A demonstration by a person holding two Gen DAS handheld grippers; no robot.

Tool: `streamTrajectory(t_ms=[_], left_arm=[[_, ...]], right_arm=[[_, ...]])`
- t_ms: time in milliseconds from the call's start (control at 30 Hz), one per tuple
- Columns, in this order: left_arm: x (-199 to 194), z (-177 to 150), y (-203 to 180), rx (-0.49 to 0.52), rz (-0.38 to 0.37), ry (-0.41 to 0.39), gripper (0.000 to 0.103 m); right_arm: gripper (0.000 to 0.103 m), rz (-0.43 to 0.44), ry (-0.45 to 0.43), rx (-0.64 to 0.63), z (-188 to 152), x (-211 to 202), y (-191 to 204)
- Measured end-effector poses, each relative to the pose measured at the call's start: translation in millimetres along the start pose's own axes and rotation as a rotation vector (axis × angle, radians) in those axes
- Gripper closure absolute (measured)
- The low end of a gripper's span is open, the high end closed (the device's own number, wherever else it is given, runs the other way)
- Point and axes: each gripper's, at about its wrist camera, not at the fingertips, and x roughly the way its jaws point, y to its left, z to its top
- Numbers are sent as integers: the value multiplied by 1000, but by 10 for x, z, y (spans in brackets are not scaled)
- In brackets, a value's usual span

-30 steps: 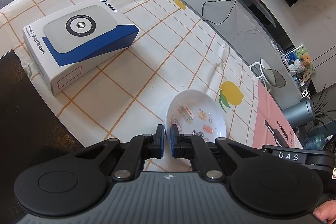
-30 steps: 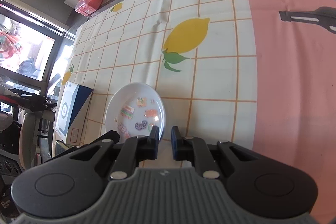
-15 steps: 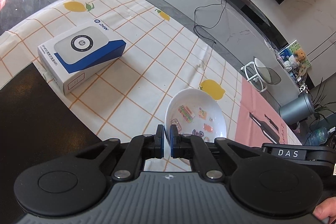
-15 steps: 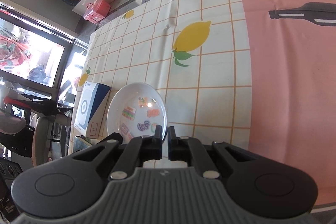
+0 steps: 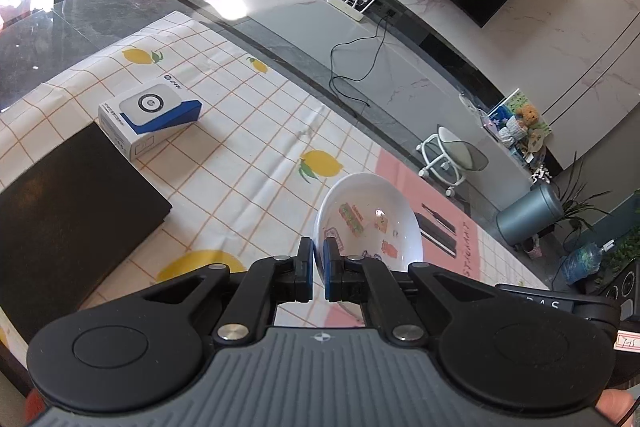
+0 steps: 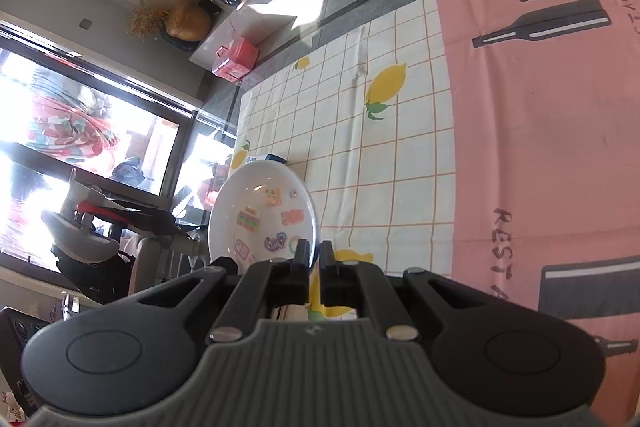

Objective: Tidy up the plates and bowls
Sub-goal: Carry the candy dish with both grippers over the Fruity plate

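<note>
Left wrist view: left gripper (image 5: 319, 269) has its blue pads pinched on the near-left rim of the white bowl (image 5: 370, 217). The bowl sits directly ahead of the fingers and a touch to their right, its mouth tilted up toward the camera, cartoon stickers showing inside.

Right wrist view: right gripper (image 6: 315, 261) is clamped on the opposite side of the same bowl (image 6: 262, 215). Here the bowl lies ahead and left of the fingers, with the rim edge caught between the pads. Both tongs grip one dish, one on each side, so neither hand is the nearer.

Bowl looks clear of the lemon-check tablecloth (image 5: 248, 163), carried between the two grippers; hard to confirm the gap beneath it.

Relative to the bowl: white-and-blue router box (image 5: 148, 119) well apart, far left in the left view, with a black slab (image 5: 68, 219) nearer the camera on that same side. Pink restaurant-print cloth (image 6: 540, 131) lies to the right of the bowl.

Judgement: the coming move turns on keeping both grips level across the bowl's width; no stack or second dish is visible to aim for.
</note>
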Motion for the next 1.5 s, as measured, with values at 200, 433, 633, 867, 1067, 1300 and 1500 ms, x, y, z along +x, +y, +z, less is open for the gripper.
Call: streamTrajectory(t_ms=[200,433,633,867,1067,1300,1500], left_arm=[[-171,-393,-289,15,-75,25,99],[-185,-934,-806,83,-171,73,99],[-2,-1376,-1243,167,-209,153,100],[317,-1891,-1537,212,-206,276,100],[546,-2144,-1541,206,-174,349,100],[723,-2257,-1540,204,-130,388,100],[870,-2307,-1506,185,-93,415,99]], right_arm=[[101,16,-91,-20,-364,-673,-193],[102,-20,-239,-27,-781,-1473,-587],[102,-83,-325,56,-1111,-1982,-1099],[102,-133,-368,240,-1476,-2278,-1800],[103,-176,-375,306,-1647,-2310,-2140],[103,-213,-358,334,-1655,-2205,-2361],[103,-229,-326,344,-1620,-2074,-2460]])
